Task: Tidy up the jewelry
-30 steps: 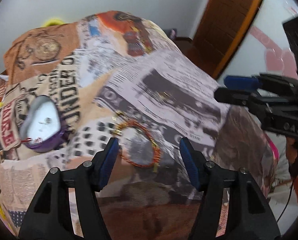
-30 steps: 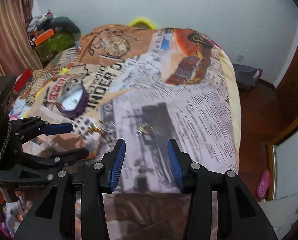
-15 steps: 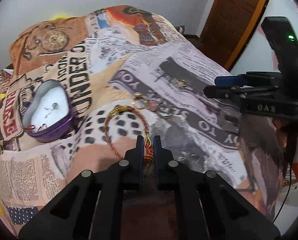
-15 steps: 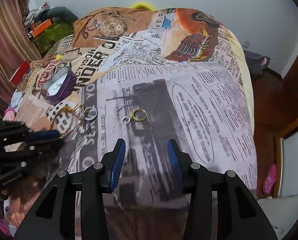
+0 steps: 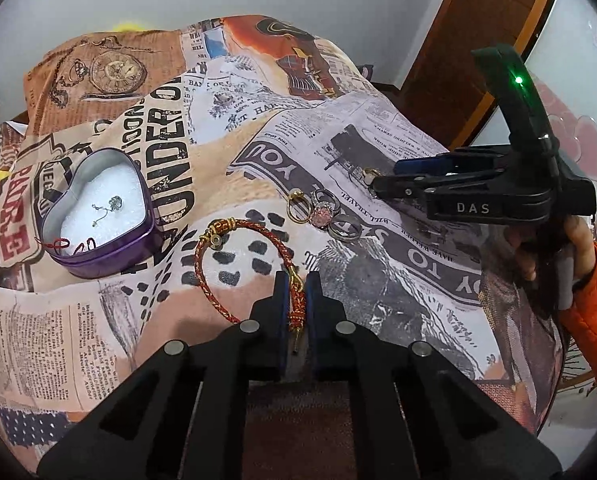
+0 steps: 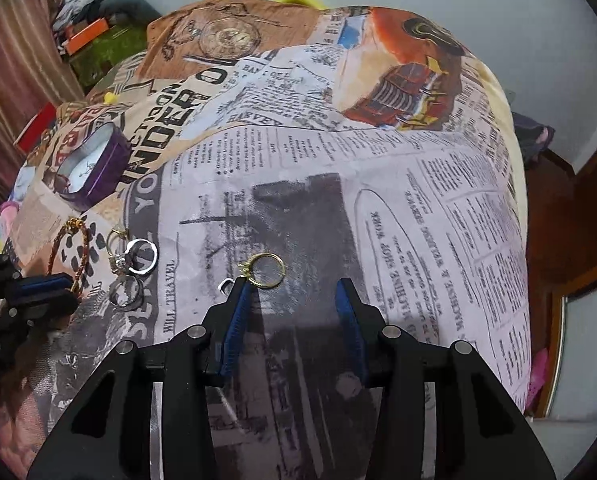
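- Left wrist view: left gripper [image 5: 297,296] is pinching the red-and-gold braided bracelet [image 5: 242,268] at its clasp end; jaws are closed on it.
- Bracelet loop is lying flat on the bed cover [image 5: 398,292], curving away to the left of the jaws, with its gold bead end at the far side.
- Heart-shaped purple tin [image 5: 98,216] is sitting open on the bed, well left of the bracelet; white foam inside is carrying a small silver piece, and a red cord is hanging over the near rim.
- Cluster of rings [image 5: 322,216] is lying just beyond the bracelet: a gold one, a silver one, one with a pink stone, and a plain band (some are touching).
- Right gripper [image 5: 382,178] is coming in from the right edge, held by a hand [image 5: 554,248] in an orange sleeve; green light is glowing on its mount.
- Right wrist view: right gripper [image 6: 294,292] is hovering with its jaws partly open and nothing between the pads.
- Gold ring [image 6: 267,270] is lying on the bed just past the left fingertip; a small silver piece [image 6: 225,285] is sitting beside it, partly hidden by that finger.
- Tin, bracelet and ring cluster are showing at the left side of this view.
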The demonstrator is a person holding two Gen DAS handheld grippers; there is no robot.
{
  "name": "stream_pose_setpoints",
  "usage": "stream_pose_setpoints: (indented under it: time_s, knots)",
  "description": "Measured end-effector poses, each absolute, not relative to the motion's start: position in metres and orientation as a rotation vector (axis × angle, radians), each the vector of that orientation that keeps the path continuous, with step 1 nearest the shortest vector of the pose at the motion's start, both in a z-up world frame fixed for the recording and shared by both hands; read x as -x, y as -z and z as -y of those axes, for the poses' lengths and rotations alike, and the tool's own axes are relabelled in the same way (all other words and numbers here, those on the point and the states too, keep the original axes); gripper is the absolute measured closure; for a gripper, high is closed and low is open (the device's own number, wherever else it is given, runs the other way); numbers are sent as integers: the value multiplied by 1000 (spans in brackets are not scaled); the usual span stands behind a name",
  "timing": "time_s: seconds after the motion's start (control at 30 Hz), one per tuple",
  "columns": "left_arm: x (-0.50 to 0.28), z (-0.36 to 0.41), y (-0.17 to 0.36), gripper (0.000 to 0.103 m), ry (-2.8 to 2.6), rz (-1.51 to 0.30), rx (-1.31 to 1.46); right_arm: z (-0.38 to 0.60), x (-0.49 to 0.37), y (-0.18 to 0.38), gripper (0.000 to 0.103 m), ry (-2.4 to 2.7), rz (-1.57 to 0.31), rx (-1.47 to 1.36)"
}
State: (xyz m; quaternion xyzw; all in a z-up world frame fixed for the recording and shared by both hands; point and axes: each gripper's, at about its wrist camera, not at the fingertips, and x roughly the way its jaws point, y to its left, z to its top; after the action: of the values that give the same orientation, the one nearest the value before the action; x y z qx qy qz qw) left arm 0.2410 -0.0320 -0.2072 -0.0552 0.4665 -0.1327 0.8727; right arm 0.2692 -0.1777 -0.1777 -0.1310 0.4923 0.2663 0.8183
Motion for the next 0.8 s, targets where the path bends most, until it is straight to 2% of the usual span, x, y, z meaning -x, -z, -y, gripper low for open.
stream_pose_setpoints:
  time_s: [0.2, 0.3, 0.57, 0.6, 0.63, 0.8]
  knots:
    - [-241, 34, 207, 97, 281, -967, 102, 167, -272, 179, 65, -594, -1031, 293]
    - [-240, 34, 207, 97, 286, -964, 104, 164, -275, 181, 80, -614, -1032, 277]
    - [-224, 38, 182, 97, 284, -879, 35, 165, -270, 171, 81, -604, -1038, 258]
    - [-223, 37, 178, 97, 283, -872, 36, 166, -269, 168, 83, -603, -1036, 252]
    - [-222, 35, 173, 97, 283, -864, 40, 168, -266, 161, 99, -603, -1028, 244]
    - [-213, 24, 155, 97, 274, -826, 56, 170, -257, 134, 100, -601, -992, 219]
